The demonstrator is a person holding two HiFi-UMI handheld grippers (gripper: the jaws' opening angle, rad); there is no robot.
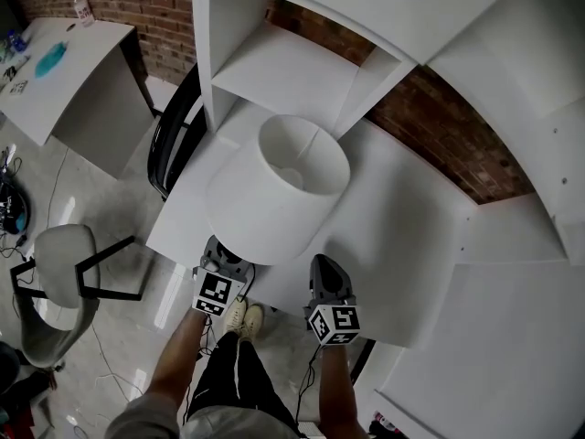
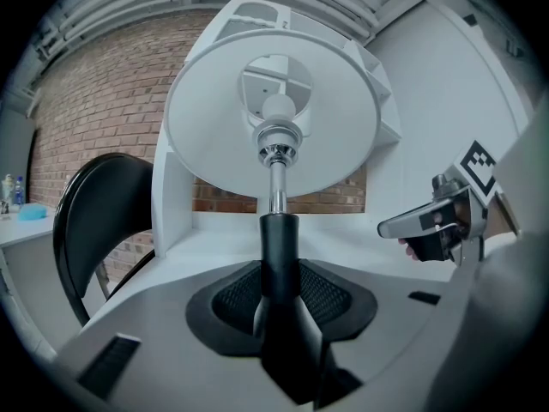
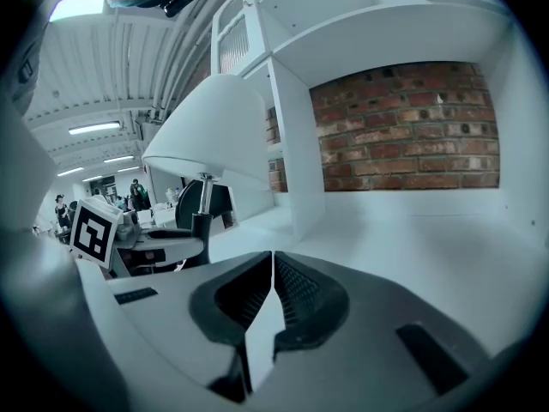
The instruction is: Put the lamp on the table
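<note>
Matt white lampshade, shiny metal lamp stem, smooth white table, rough brick wall.

White desk under white shelving

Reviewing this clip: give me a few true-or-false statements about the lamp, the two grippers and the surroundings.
1. The left gripper is clamped on the lamp's black stem. True.
2. The right gripper grips the shade. False: it holds nothing, its jaws are together, and it sits beside the lamp.
3. The lamp lies on its side. False: it stands upright, shade on top.
4. The wall behind the desk is brick. True.
5. A black chair stands by the desk. True.
</note>
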